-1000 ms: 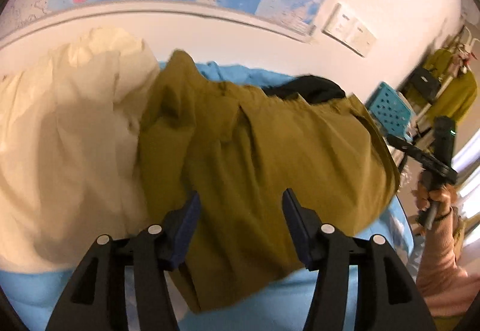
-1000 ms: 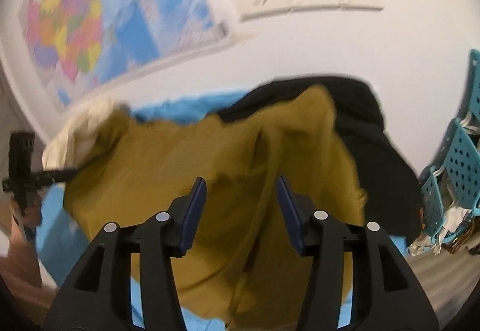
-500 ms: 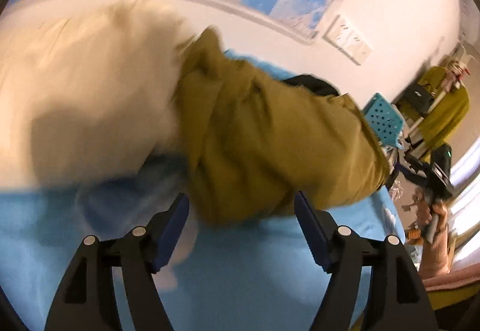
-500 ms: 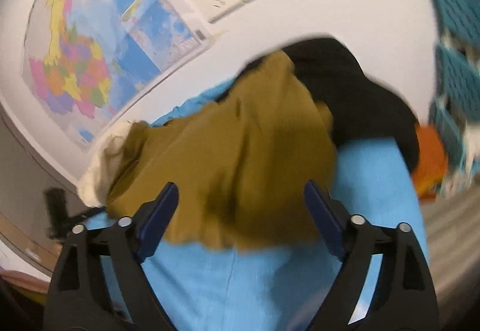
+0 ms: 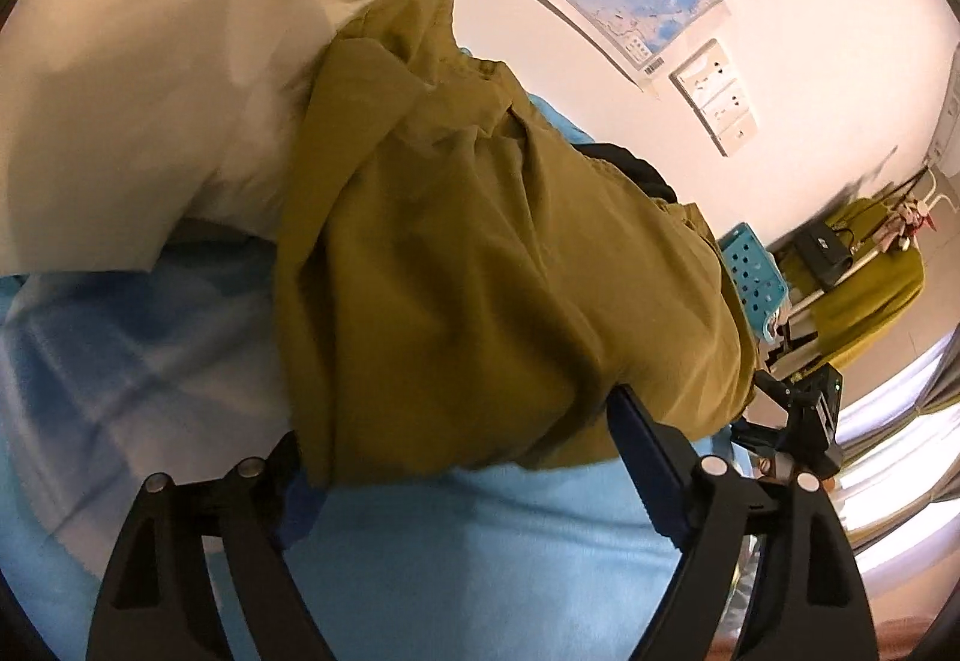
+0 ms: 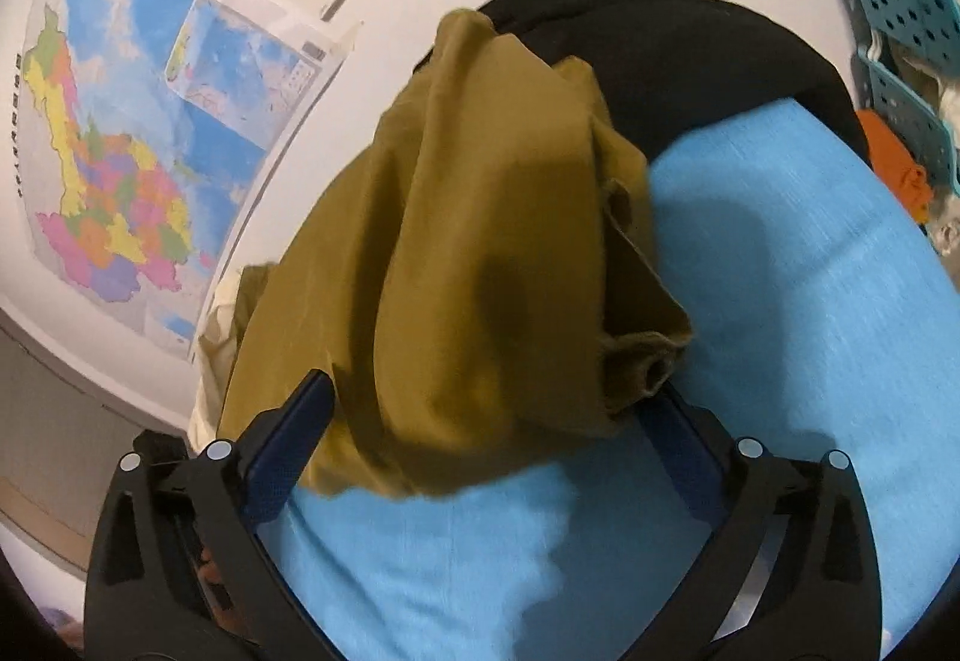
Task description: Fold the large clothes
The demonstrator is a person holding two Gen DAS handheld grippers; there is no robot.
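Olive-green garment (image 5: 492, 265) lies bunched on the blue cloth (image 5: 480, 553), wedged between a cream garment (image 5: 138, 79) and a black one (image 6: 678, 61). Left gripper (image 5: 462, 457) and right gripper (image 6: 498, 409) have both just been opening; jaws spread wide at its near hem, gripping nothing.

garment: olive-green garment (image 5: 492, 265), large, plain woven cloth
state: bunched and creased, folded over itself in a loose heap
pose: lying slack, near edge rumpled, one corner peaked up at the far end
place: on the blue cloth surface (image 5: 480, 553), between a cream fabric (image 5: 150, 79) and a black garment (image 6: 690, 55), overlapping both
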